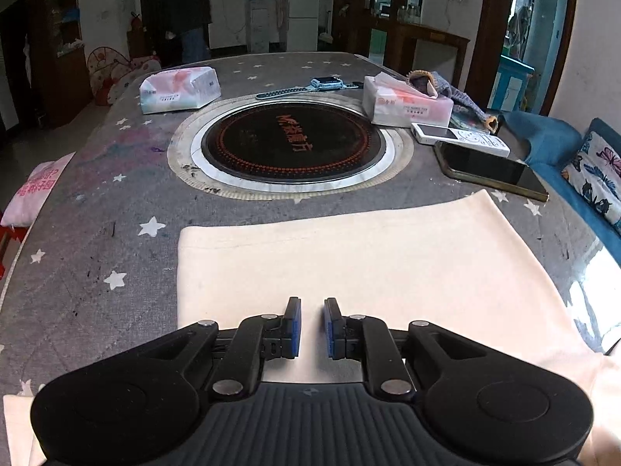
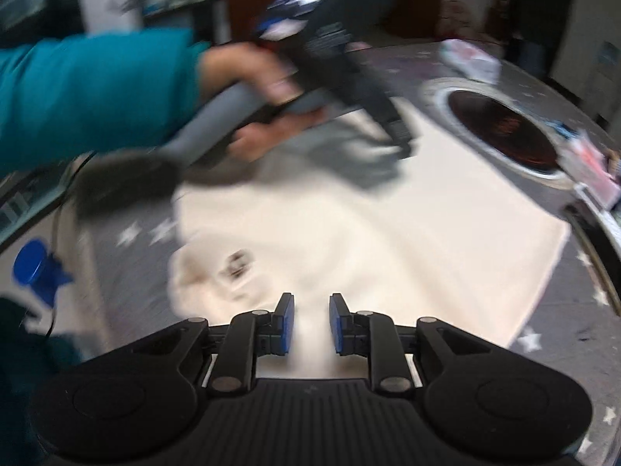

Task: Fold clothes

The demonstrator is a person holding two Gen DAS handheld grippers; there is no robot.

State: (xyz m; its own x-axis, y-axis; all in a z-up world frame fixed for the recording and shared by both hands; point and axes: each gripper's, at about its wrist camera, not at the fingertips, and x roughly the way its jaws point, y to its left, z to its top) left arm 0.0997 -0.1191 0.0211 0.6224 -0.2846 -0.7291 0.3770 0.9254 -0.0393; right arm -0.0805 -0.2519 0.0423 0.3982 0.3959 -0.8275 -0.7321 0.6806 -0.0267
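Left wrist view: cream garment point(image 1: 349, 268) flat beneath and ahead of left gripper point(image 1: 312, 326), long axis crosswise; jaws slightly apart, empty. Right gripper point(image 2: 311, 324) likewise parted, gripping nothing.

A garment point(image 1: 349, 264) lies flat on the near part of the table point(image 1: 97, 233). Beyond it sits a round hob point(image 1: 289, 143). Far left of the hob lies a tissue pack point(image 1: 178, 89), far right another point(image 1: 403, 103), a watch point(image 1: 310, 87) between them. Right of the hob lie a remote point(image 1: 460, 138) and a phone point(image 1: 489, 169).
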